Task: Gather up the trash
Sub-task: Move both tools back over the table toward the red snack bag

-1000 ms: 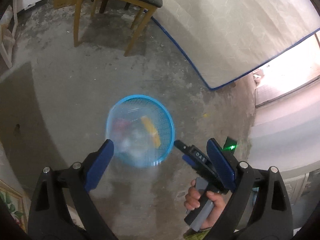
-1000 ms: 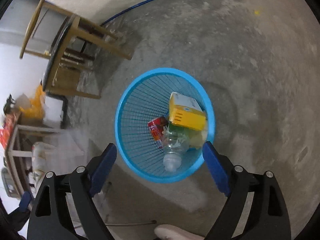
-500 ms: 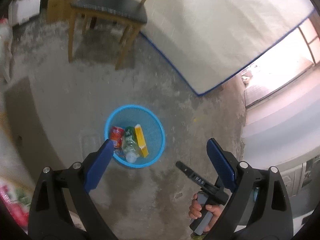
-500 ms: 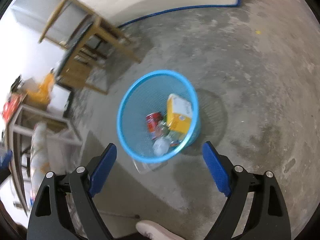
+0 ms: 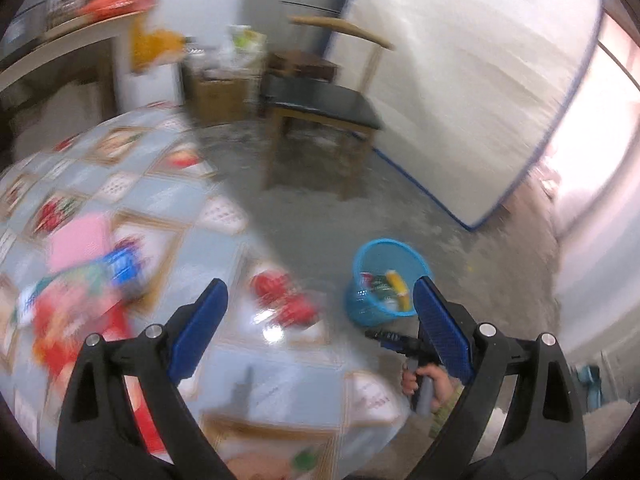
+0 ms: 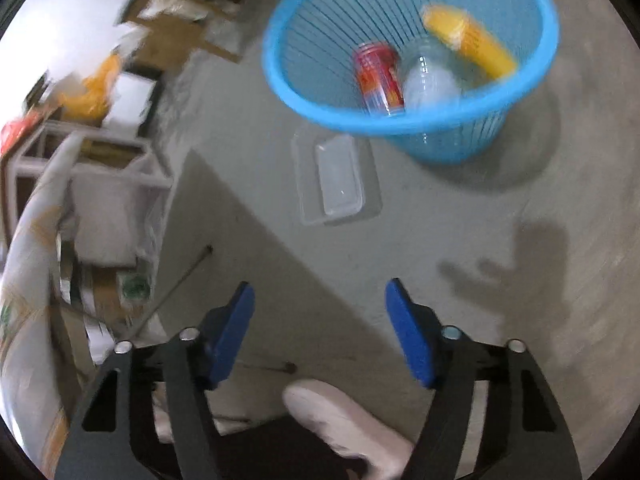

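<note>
The blue mesh basket stands on the concrete floor and holds the collected trash: a red can, a clear plastic bottle and a yellow carton, all lying together in its bottom. Just beside the basket, on the floor, lies a clear plastic tray; from the right wrist view one cannot tell if it touches the basket's wall.

The right gripper points down at the bare floor, near the tray but apart from it. Its jaws are closing, and nothing is between them. Below it shows a light shoe of the person.

The left gripper has its jaws wide apart and empty. It looks over the edge of a table with a patterned cloth, where blurred colourful wrappers lie to the left. In this view the basket stands on the floor past the table's edge, and the person's hand on the other tool's handle is seen near the right finger.

Farther away a wooden chair with a black seat stands near a leaning mattress.
</note>
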`<action>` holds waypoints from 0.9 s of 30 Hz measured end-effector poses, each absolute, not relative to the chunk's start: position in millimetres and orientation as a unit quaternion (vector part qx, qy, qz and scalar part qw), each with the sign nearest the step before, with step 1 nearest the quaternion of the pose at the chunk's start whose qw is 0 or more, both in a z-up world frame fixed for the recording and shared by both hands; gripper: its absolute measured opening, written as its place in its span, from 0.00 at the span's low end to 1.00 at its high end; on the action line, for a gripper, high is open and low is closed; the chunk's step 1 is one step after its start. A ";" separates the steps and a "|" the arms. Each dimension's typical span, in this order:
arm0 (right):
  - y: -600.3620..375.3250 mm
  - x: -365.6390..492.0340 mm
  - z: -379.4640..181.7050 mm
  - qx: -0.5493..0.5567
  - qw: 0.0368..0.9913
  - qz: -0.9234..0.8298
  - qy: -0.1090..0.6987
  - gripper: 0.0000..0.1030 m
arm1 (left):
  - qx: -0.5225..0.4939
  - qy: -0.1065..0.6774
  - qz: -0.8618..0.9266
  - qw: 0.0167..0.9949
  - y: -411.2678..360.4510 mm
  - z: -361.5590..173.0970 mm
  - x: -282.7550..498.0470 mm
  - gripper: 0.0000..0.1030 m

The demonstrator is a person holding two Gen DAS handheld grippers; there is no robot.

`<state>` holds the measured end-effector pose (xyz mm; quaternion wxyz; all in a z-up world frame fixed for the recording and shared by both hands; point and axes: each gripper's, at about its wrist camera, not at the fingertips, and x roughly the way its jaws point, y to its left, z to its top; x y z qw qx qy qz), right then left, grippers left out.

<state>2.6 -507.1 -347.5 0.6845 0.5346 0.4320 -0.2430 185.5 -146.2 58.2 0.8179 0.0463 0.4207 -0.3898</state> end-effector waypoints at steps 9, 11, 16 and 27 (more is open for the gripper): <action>-504.6 94.1 -440.7 0.432 0.670 -0.361 0.484 0.36 | 0.011 0.428 -0.227 0.875 6.2 52.2 193.9 0.87; -505.2 108.9 -456.0 0.412 0.664 -0.375 0.500 0.31 | -0.007 0.433 -0.203 0.878 30.2 51.6 197.2 0.87; -511.0 134.1 -481.5 0.378 0.651 -0.407 0.518 0.28 | -0.029 0.439 -0.166 0.883 71.7 45.7 203.1 0.87; -520.0 149.0 -504.7 0.355 0.616 -0.402 0.576 0.08 | -0.040 0.454 -0.156 0.876 78.1 29.8 208.7 0.87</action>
